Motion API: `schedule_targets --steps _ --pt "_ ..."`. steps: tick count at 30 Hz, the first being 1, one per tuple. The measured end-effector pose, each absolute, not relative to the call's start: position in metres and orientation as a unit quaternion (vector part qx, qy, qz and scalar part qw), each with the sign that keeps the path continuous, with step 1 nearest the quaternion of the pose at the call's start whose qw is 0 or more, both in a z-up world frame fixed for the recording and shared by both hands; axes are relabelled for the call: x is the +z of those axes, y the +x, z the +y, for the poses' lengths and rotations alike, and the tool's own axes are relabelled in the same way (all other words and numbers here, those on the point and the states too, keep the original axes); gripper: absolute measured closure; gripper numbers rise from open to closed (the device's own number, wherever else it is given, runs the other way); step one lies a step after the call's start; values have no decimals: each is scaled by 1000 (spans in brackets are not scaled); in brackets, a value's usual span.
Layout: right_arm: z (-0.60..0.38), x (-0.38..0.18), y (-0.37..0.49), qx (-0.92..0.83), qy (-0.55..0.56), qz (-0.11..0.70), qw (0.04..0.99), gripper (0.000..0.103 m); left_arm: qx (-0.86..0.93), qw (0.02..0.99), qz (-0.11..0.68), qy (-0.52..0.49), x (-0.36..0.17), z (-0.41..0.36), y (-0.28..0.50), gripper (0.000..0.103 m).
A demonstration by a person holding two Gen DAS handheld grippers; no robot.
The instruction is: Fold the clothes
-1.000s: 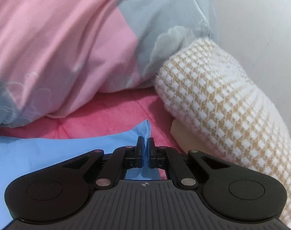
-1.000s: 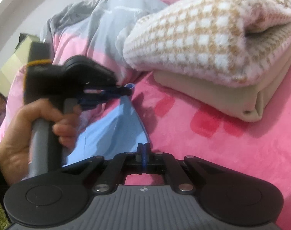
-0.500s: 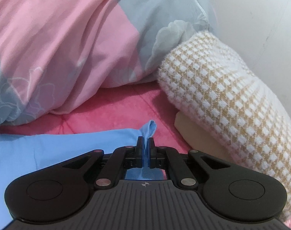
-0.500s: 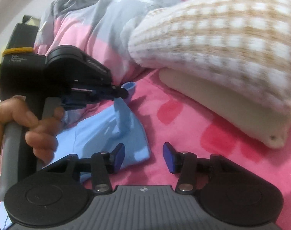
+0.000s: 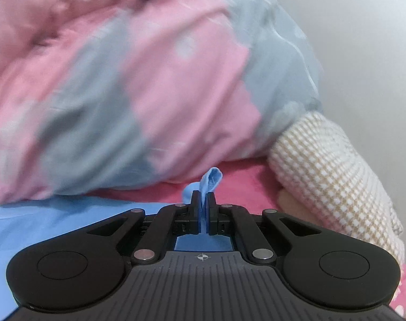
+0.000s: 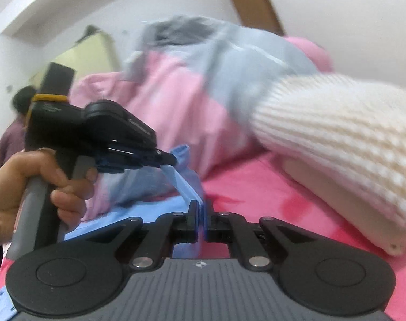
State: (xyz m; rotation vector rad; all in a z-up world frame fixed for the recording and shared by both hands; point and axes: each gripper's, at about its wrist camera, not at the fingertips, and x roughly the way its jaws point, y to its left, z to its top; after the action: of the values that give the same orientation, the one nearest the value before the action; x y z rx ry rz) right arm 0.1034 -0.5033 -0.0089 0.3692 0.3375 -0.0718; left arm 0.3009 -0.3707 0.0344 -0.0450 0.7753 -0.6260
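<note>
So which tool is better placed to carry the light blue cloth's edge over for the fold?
Neither clearly: left tool and right tool are both shut on the light blue cloth, so a two-handed carry looks likeliest.

Bed surface: pink blanket (image 5: 243, 184). Resting on it: blue garment (image 5: 42, 222) at 8 o'clock, pink-and-grey duvet (image 5: 138, 101) at 11 o'clock, folded waffle-knit stack (image 5: 336, 176) at 3 o'clock.

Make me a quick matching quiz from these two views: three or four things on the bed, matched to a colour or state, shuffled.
Things:
1. blue garment
2. checked knit
3. duvet
4. bed sheet

Descriptions:
A. pink and grey patches
B. pinched by both grippers
C. plain bright pink
D. folded, lying on a beige piece

Pairs: 1-B, 2-D, 3-A, 4-C
</note>
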Motion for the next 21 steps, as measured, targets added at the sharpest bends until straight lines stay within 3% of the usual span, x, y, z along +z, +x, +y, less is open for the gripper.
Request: schedule_targets --steps 6,12,15,21 --pt "-434 7 112 40 92 190 977 100 -258 888 380 -3 45 -305 300 102" --pt "-375 -6 133 115 32 273 955 95 -196 882 429 4 7 -253 313 100" --pt "-374 -20 141 145 72 321 933 69 -169 882 440 -2 -8 -228 318 96" --pt "-439 -20 119 138 217 302 918 68 -160 897 412 -14 -6 -186 314 91"
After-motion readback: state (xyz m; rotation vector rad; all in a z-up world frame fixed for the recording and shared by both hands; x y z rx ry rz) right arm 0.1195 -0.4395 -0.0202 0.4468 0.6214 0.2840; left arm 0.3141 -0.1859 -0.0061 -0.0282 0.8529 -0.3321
